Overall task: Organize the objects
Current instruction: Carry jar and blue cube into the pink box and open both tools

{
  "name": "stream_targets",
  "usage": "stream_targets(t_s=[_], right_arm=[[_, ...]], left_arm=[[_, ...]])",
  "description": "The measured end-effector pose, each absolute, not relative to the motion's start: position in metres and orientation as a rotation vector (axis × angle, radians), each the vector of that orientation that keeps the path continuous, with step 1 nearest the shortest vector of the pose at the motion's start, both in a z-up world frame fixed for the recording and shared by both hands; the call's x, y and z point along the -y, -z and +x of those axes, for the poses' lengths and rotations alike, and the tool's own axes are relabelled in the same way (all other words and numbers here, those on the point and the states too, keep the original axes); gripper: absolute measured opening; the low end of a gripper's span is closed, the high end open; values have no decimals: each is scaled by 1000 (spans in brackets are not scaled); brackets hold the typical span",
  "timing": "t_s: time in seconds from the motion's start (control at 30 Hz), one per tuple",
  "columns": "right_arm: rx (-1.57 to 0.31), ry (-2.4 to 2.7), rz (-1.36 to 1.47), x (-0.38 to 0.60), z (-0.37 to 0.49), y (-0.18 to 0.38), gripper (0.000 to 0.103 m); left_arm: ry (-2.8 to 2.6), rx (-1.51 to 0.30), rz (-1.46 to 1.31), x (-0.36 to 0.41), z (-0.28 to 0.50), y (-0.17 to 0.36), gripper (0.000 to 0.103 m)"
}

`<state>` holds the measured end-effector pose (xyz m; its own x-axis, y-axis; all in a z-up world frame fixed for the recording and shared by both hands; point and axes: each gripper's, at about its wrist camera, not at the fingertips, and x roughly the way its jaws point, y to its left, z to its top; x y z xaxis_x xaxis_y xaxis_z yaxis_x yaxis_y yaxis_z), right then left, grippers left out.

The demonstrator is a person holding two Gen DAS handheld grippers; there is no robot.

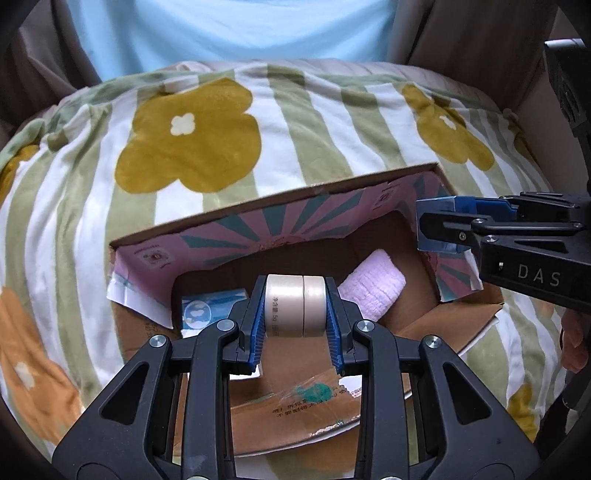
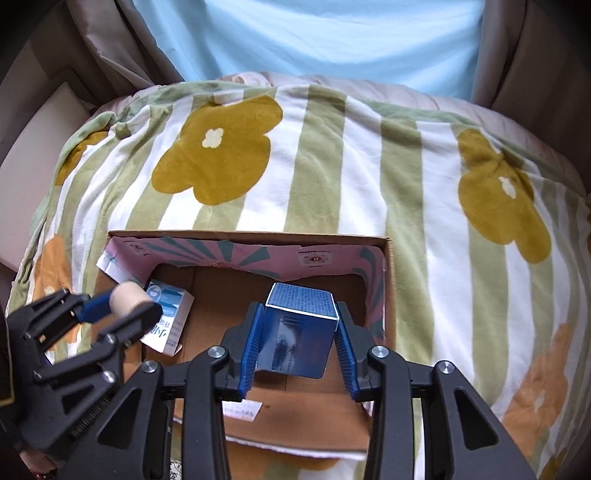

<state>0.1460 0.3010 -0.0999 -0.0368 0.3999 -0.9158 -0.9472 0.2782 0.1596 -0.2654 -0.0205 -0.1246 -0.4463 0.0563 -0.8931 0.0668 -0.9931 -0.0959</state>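
An open cardboard box [image 1: 417, 328] [image 2: 386, 295] with pink printed inner flaps lies on a flowered blanket. My left gripper [image 1: 295, 306] [image 2: 125, 306] is shut on a cream round jar [image 1: 295, 306] [image 2: 127, 297] and holds it over the box's left part. My right gripper [image 2: 299, 332] [image 1: 439, 229] is shut on a dark blue carton [image 2: 301, 328] [image 1: 439, 229] over the box's right part. Inside the box lie a white and blue small box [image 1: 214, 306] [image 2: 170, 321] at the left and a rolled pink towel [image 1: 373, 291] at the right.
The striped blanket with mustard flowers [image 1: 192, 136] [image 2: 218, 151] covers the bed around the box. A person in a light blue shirt [image 1: 229, 29] [image 2: 306, 33] is behind it. Brown curtains hang at both sides.
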Motion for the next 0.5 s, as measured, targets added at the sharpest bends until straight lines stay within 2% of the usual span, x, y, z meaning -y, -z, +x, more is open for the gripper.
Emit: stream_targets(t_s=[0.17,0.5], right_arm=[[-1139,-1221,-647,-306,147,115,35],[-1184,-1245,-633,-311,156,123,35]], left_arm=[[2628,-216,1691,20,-268,147,25],[2594,-218,1721,21,-269,147,25]])
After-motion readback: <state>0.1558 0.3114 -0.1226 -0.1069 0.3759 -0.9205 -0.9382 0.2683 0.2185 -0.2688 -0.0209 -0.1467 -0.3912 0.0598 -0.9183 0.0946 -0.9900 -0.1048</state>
